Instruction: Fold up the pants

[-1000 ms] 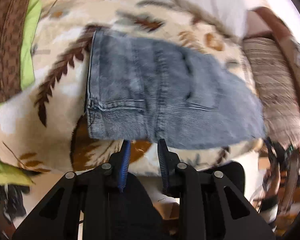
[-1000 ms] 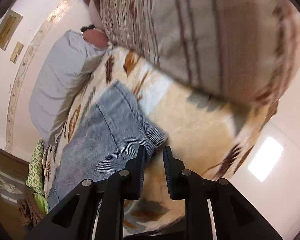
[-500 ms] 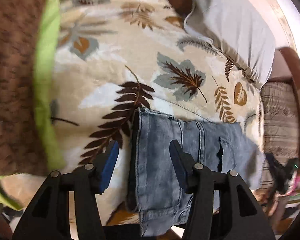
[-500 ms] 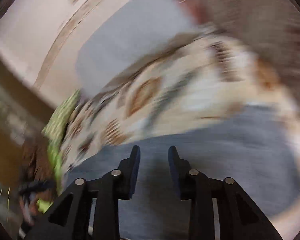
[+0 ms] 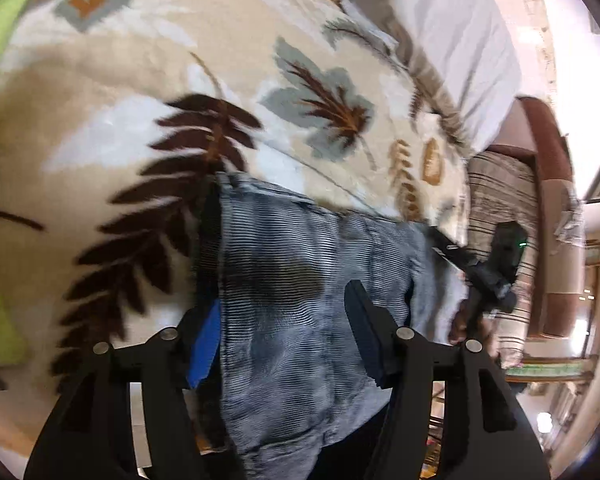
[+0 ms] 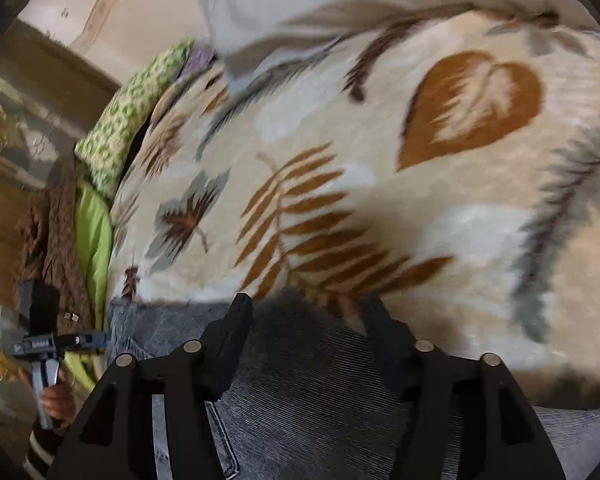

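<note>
Now both the left gripper [image 5: 284, 336] and right gripper [image 6: 306, 326] are opening over the folded pants [image 5: 312, 280], holding nothing; next they must probably grasp the 12 o'clock edge for another fold.

Soft daylight, glare at the left view's bright right edge (both smeared), fisheye-bent rims dark.
</note>
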`<state>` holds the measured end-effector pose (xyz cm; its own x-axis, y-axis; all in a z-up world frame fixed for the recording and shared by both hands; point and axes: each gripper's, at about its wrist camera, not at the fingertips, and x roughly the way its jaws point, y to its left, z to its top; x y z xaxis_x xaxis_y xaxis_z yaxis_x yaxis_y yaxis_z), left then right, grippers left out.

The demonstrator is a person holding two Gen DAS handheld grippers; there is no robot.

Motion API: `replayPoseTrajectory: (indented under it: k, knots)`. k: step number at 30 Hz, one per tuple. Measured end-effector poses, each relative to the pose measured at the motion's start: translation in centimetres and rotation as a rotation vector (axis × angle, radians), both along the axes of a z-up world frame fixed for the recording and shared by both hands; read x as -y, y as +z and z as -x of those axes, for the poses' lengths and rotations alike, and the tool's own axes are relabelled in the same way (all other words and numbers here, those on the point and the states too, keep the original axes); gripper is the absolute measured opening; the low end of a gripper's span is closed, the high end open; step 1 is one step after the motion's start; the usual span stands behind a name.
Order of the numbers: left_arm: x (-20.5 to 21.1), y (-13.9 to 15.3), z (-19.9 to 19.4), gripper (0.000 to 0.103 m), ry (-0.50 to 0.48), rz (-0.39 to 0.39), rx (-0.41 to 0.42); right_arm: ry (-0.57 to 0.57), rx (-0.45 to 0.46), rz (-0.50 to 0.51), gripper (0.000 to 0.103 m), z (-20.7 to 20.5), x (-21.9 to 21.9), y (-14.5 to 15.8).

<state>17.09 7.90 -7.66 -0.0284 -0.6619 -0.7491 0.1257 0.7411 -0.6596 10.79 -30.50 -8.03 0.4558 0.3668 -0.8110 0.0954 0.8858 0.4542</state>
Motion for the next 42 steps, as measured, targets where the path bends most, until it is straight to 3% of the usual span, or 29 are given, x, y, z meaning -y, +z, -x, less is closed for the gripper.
replayPoseTrajectory:
  k: [1, 2, 3, 5, 6, 9, 13, 17, 18, 19, 20, 22, 27, 33, 38, 42]
  knots:
    - [0.1, 0.4, 0.2, 0.053, -0.001, 0.026, 0.012, 0.053, 0.007, 0.041, 0.018, 0.1, -0.7, 0.3]
    - [0.2, 1.1, 0.4, 0.042, -0.005, 0.044, 0.041, 0.097, 0.008, 0.109, 0.003, 0.2, -1.5, 0.7]
    - [0.5, 1.9, 0.5, 0.037, -0.012, 0.046, 0.076, 0.115, 0.026, 0.165, 0.002, 0.4, -2.2, 1.4]
    - [1.3, 2.8, 0.5, 0.032, -0.024, -0.023, 0.152, 0.110, 0.079, 0.217, 0.002, 0.7, -2.7, 2.9]
    - [2.0, 2.8, 0.4, 0.029, -0.028, -0.101, 0.187, 0.086, 0.098, 0.232, 0.002, 0.6, -2.7, 3.4]
    - [2.8, 1.1, -0.2, 0.022, -0.046, -0.218, 0.187, 0.037, 0.072, 0.247, 0.001, -0.3, -2.1, 2.3]
    - [2.1, 0.4, -0.2, 0.022, -0.018, -0.230, 0.162, 0.005, 0.007, 0.272, 0.002, -0.8, -2.4, -0.4]
    - [1.0, 2.9, 1.0, 0.023, -0.026, -0.294, 0.241, -0.097, 0.060, 0.190, 0.007, 1.1, -1.1, 1.4]
    - [1.0, 3.8, 1.4, 0.025, -0.037, -0.306, 0.266, -0.133, 0.086, 0.150, 0.007, 2.3, -0.1, 2.3]
    - [1.2, 5.2, 2.0, 0.033, -0.053, -0.325, 0.311, -0.173, 0.119, 0.108, 0.007, 3.7, 1.3, 3.3]
    - [1.5, 5.8, 2.3, 0.047, -0.064, -0.338, 0.340, -0.208, 0.141, 0.086, 0.014, 5.0, 2.5, 4.1]
    - [3.0, 7.4, 3.1, 0.059, -0.105, -0.364, 0.404, -0.316, 0.182, 0.070, 0.025, 9.3, 6.6, 5.7]
    - [12.1, 9.4, 4.8, 0.064, -0.294, -0.372, 0.492, -0.576, 0.175, 0.118, 0.039, 19.4, 17.2, 6.7]
    - [26.0, 8.9, 6.5, 0.064, -0.497, -0.353, 0.498, -0.775, 0.107, 0.057, 0.040, 28.3, 26.6, 3.8]
    - [36.8, 8.1, 8.7, 0.064, -0.649, -0.328, 0.475, -0.782, 0.106, -0.028, 0.041, 29.1, 28.5, 0.9]
    - [42.1, 6.4, 10.3, 0.064, -0.735, -0.391, 0.478, -0.714, 0.104, -0.015, 0.041, 27.5, 28.5, -0.2]
